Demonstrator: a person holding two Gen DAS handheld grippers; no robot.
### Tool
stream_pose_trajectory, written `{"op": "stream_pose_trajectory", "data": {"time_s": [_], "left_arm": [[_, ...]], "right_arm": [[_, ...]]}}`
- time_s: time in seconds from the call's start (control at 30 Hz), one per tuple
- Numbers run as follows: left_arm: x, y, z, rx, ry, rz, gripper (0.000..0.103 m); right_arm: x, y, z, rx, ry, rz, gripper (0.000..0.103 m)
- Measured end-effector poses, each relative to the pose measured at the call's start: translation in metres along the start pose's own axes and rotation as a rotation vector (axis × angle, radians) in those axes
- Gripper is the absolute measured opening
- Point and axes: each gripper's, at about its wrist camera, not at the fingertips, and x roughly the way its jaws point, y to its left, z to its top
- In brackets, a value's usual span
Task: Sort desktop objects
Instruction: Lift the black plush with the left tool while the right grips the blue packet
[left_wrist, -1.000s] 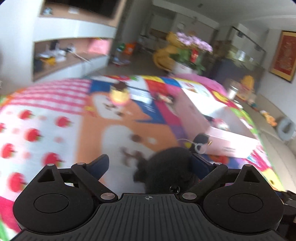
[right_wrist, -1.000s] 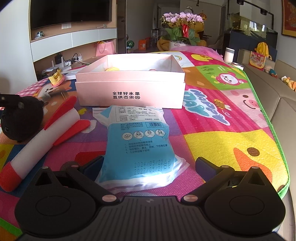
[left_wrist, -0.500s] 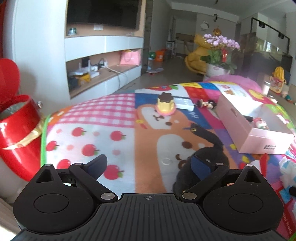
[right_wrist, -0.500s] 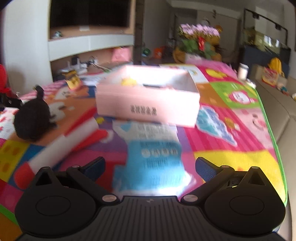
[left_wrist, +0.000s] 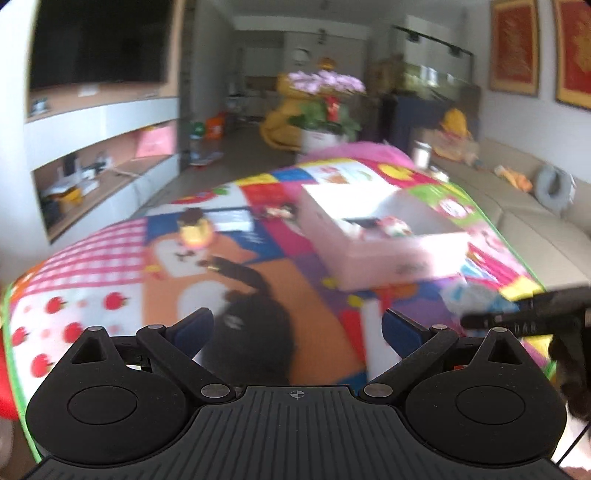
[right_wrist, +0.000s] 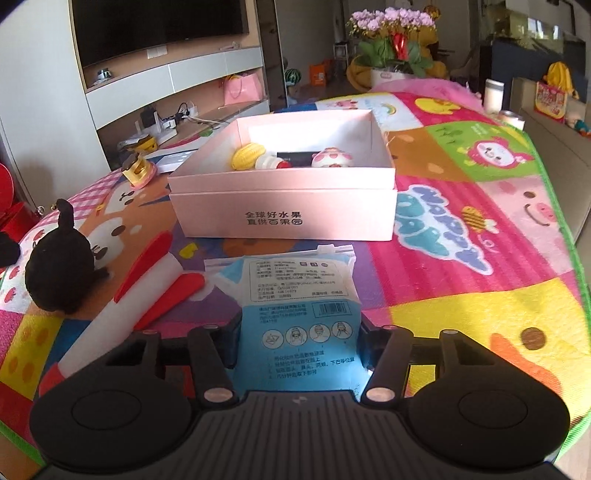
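Note:
My right gripper (right_wrist: 297, 343) is shut on a blue and white mask packet (right_wrist: 299, 314) and holds it in front of the open pink box (right_wrist: 284, 214). The box holds a yellow toy (right_wrist: 248, 156), a dark case and a pink-spotted toy (right_wrist: 332, 158). My left gripper (left_wrist: 297, 326) is open; a black plush toy (left_wrist: 251, 332) stands on the mat between its fingers, nearer the left one. The same plush (right_wrist: 59, 266) shows at the left of the right wrist view. A white and red foam rocket (right_wrist: 125, 295) lies beside the packet.
A yellow and pink cake toy (right_wrist: 138, 170) and a white card (right_wrist: 173, 160) lie on the colourful play mat (right_wrist: 480, 236) left of the box. A potted plant (right_wrist: 391, 44) stands behind the mat. A beige sofa (left_wrist: 535, 221) runs along the right edge.
My right gripper has shut on the mask packet and lifted it; it was open a second ago. My left gripper, open throughout, has swung back right, so the black plush sits between its fingers again.

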Motion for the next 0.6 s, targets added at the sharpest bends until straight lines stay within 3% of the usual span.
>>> {"op": "stream_pose_trajectory", "data": {"time_s": [0.2, 0.33, 0.5, 0.6], "left_arm": [[0.021, 0.004, -0.007, 0.023, 0.020, 0.158, 0.100], [0.041, 0.006, -0.018, 0.068, 0.090, 0.170, 0.100], [0.056, 0.010, -0.024, 0.059, 0.107, 0.185, 0.099], [0.059, 0.011, -0.025, 0.057, 0.119, 0.178, 0.079]], "right_arm": [[-0.026, -0.006, -0.001, 0.012, -0.034, -0.002, 0.055], [-0.037, -0.006, 0.001, 0.016, -0.043, 0.005, 0.055], [-0.044, 0.000, 0.001, -0.002, -0.048, 0.017, 0.055], [-0.050, 0.001, 0.001, -0.017, -0.059, 0.013, 0.055]]}}
